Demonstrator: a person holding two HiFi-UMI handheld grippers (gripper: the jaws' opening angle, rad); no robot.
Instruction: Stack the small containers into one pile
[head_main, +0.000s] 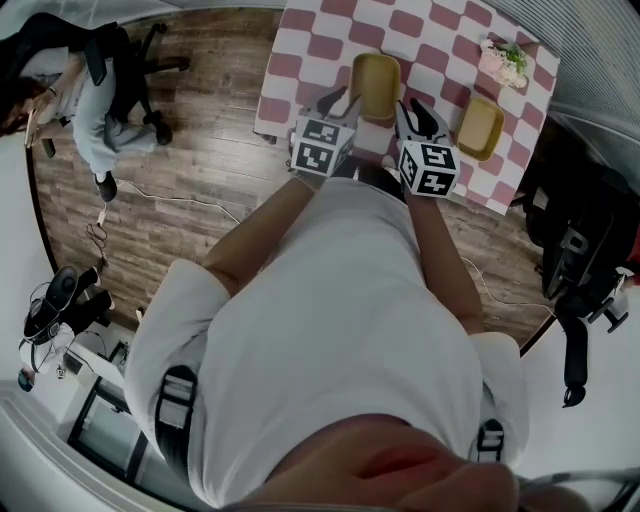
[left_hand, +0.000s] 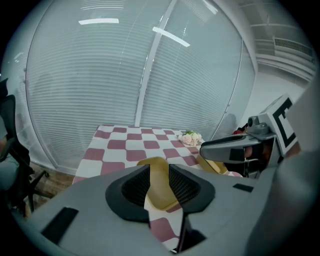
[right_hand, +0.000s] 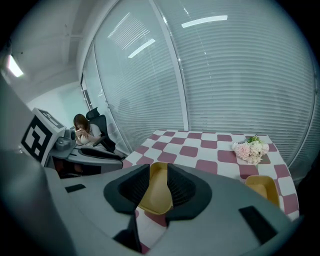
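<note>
No legible text, label, brand, number or sign appears in any view. The only printed marks are the black-and-white square markers on the cubes of the left gripper (head_main: 338, 102) and the right gripper (head_main: 420, 118). These are coded patterns, not letters or numerals.

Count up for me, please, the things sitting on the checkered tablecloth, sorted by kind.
Yellow containers: 2 (middle one, right-hand one)
Bunch of flowers: 1
Total: 3
</note>
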